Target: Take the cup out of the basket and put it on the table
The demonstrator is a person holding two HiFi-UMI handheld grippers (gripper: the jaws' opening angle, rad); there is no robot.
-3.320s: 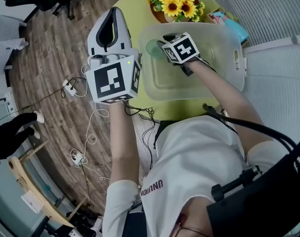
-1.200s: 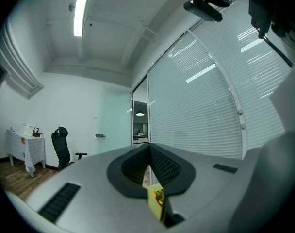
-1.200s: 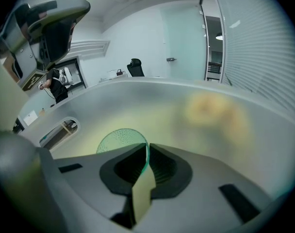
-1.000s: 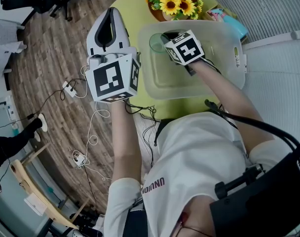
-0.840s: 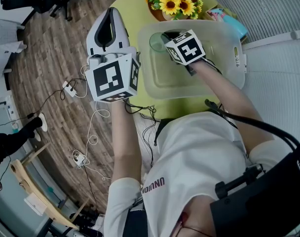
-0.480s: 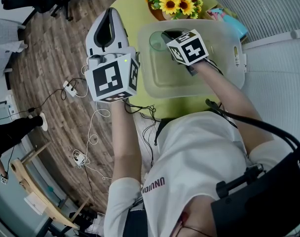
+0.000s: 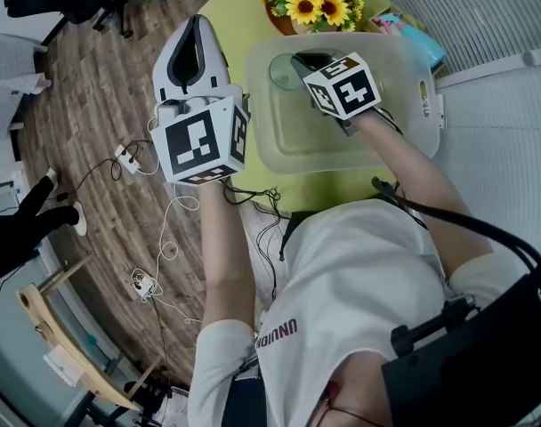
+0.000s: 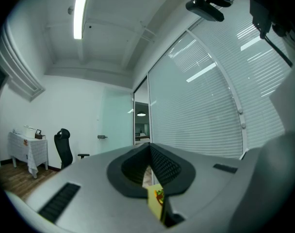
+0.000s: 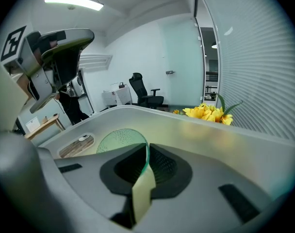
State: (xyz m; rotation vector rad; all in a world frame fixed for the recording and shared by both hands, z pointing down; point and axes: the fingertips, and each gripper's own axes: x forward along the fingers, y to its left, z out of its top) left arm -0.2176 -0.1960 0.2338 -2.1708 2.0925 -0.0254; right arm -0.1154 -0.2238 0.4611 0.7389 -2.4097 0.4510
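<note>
**Cup gripped, not yet out of the basket**

The right gripper reaches into the clear plastic basket and has its fingers pinched on the thin wall of the green see-through cup, one finger inside the rim and one outside. From the head view, the cup sits within the basket's outline, near its far left corner. Whether its base has left the basket floor cannot be told.

The left gripper hangs level off the worktop's left side, beside the basket, with its fingers pressed together on nothing.

So the grasp looks made, and that is the only part done. What is left, by my reading, is to raise the cup over the basket's rim, carry it to a bare patch of the yellow-green worktop, stand it there and let go. The sunflowers stand just behind the basket.
</note>
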